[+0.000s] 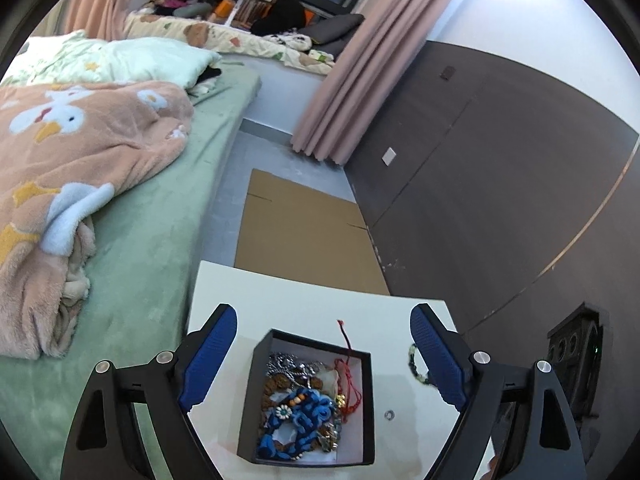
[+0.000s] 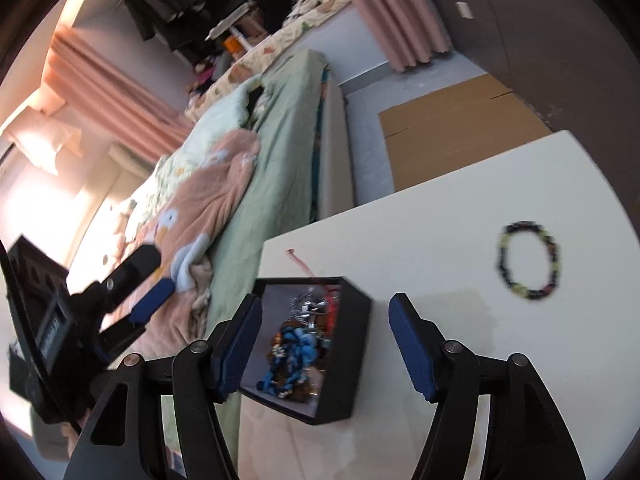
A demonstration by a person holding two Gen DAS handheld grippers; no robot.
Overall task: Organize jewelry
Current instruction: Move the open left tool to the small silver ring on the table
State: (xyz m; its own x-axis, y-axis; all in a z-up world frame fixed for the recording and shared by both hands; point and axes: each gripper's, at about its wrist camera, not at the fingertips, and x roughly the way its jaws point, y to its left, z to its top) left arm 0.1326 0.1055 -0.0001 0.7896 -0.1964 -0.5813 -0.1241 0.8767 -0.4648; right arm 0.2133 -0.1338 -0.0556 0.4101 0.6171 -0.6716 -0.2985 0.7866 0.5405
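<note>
1. Bed (image 1: 132, 240) sits left of my white bench (image 1: 280, 300); cardboard sheet (image 1: 300, 232) lies on the floor beyond it.
2. Black box (image 1: 248, 400) on the bench, near its left edge, holds most of the jewelry: blue cord piece (image 1: 304, 412), silver chain (image 1: 288, 364), red string (image 1: 348, 376) trailing over the far wall onto the bench.
3. Left tongs (image 1: 324, 360): wide open, straddling the box, nothing held.
4. Right tongs (image 2: 324, 344): open about halfway, empty, over the box's right wall.
5. Beaded bracelet (image 2: 528, 266) lies loose on the bench, well right of the box. Small ring (image 1: 389, 414) lies just beside the box's right wall.
6. Risks, my judgement:
   - Box close to the bench edge; a nudge from either tongs could push it toward the bed side.
   - Red string over the rim could snag a pad and drag tangled pieces out.
   - Ring is tiny and flat; likely to skid or flick away on pinch.
   - Bracelet may roll out of the pads if gripped on one bead.
</note>
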